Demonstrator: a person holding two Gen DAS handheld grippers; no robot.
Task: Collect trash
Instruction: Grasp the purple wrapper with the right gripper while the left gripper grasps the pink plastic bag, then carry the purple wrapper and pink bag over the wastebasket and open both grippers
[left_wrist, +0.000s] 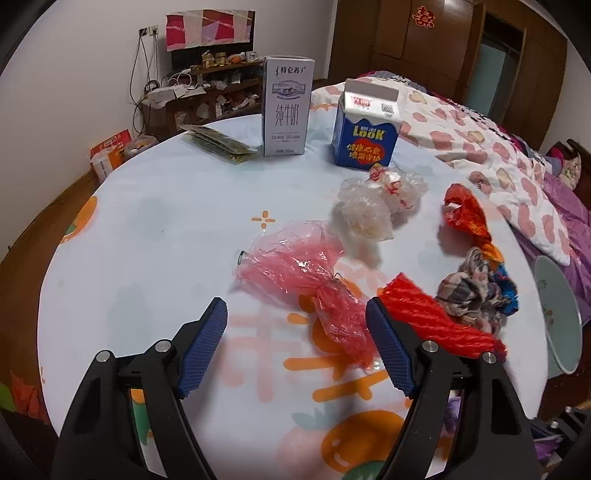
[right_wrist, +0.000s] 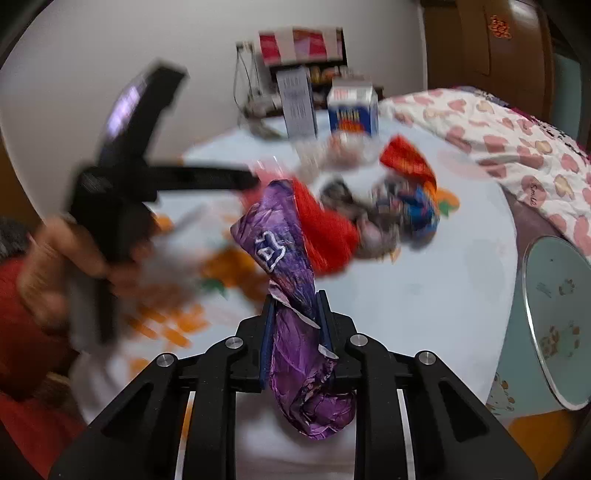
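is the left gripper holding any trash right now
No, the left gripper is open, its blue pads spread apart above the pink plastic bag with nothing between them.

"LOOK" on the blue carton (left_wrist: 365, 138), "纯牛奶" on the white milk carton (left_wrist: 286, 110), red "囍" on the wardrobe door (left_wrist: 424, 16)
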